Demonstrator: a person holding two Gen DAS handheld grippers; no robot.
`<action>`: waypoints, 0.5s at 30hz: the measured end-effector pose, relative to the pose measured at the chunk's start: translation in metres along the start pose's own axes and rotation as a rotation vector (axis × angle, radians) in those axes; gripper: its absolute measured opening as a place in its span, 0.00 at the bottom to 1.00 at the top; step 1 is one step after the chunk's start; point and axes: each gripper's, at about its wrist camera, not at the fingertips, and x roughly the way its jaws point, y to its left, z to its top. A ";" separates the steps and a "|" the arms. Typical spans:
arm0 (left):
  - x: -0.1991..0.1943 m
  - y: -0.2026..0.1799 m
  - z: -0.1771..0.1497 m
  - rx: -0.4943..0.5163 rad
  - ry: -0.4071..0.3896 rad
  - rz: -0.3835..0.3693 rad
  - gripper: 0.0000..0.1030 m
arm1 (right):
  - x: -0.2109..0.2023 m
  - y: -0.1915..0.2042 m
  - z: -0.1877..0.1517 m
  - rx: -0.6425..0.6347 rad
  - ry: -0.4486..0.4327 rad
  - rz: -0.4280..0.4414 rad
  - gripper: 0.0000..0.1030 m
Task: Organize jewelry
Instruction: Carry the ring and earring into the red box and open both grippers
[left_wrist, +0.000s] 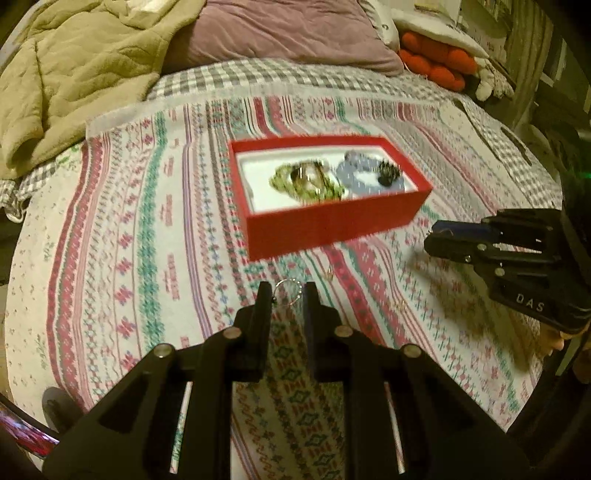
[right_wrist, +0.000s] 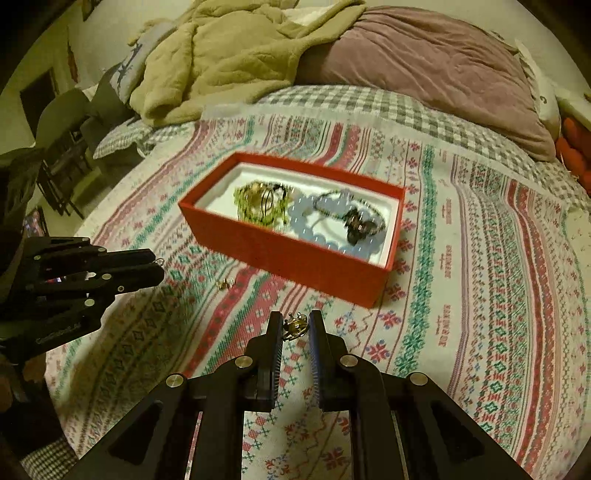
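Red cardboard box holds beaded bracelets; left tool pinches a thin wire hoop, right tool a gold ring.

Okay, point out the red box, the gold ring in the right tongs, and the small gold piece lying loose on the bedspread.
Red box (right_wrist: 295, 258): right wrist view, on its near outer wall.
Gold ring (right_wrist: 295, 326): right wrist view, on the ring's band between the tongs' tips.
Small gold piece (right_wrist: 225, 283): right wrist view, on its middle, lying on the bedspread.
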 end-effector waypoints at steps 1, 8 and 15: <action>-0.001 0.000 0.003 -0.002 -0.008 0.000 0.18 | -0.002 -0.001 0.002 0.006 -0.008 0.001 0.14; -0.005 -0.002 0.025 -0.020 -0.052 -0.001 0.18 | -0.013 -0.005 0.018 0.030 -0.051 0.007 0.14; 0.004 -0.006 0.046 -0.061 -0.084 0.006 0.18 | -0.010 -0.011 0.036 0.071 -0.069 0.014 0.14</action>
